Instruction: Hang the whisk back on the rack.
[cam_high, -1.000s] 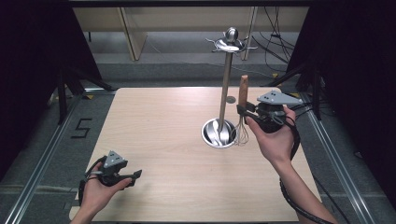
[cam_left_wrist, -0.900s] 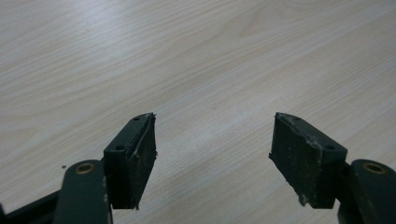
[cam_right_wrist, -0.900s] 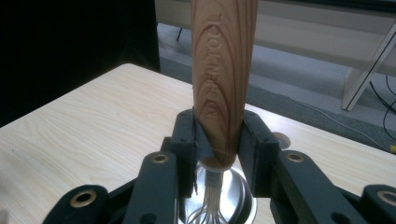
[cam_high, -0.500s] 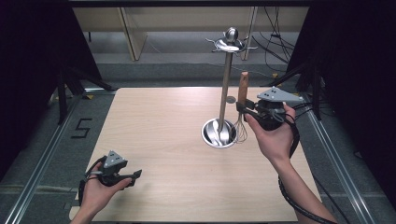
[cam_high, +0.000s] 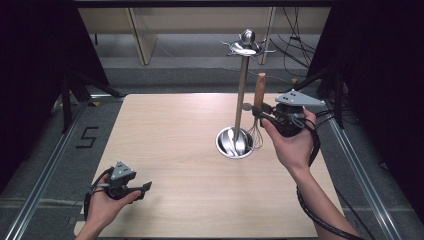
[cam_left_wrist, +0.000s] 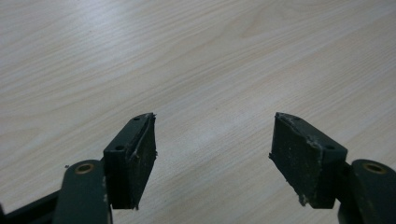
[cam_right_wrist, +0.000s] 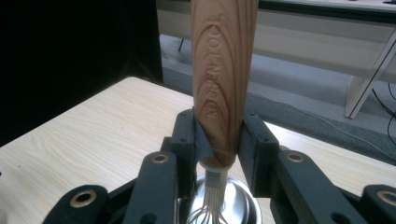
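Gripping the whisk (cam_right_wrist: 223, 79) by the lower end of its wooden handle, your right gripper (cam_right_wrist: 218, 144) has both pads pressed on the wood and holds it upright, wire loops hanging just below the jaws. Beyond it stands the metal stand (cam_high: 241, 95), its round base (cam_high: 223, 145) just beside the loops. Your left gripper (cam_left_wrist: 212, 154) rests open over the bare table (cam_left_wrist: 196, 60), nothing between its jaws.

The whisk (cam_right_wrist: 224, 79) handle runs off the right gripper view's top edge; its wires, perhaps touching the stand's base (cam_right_wrist: 229, 198), are cut off below.
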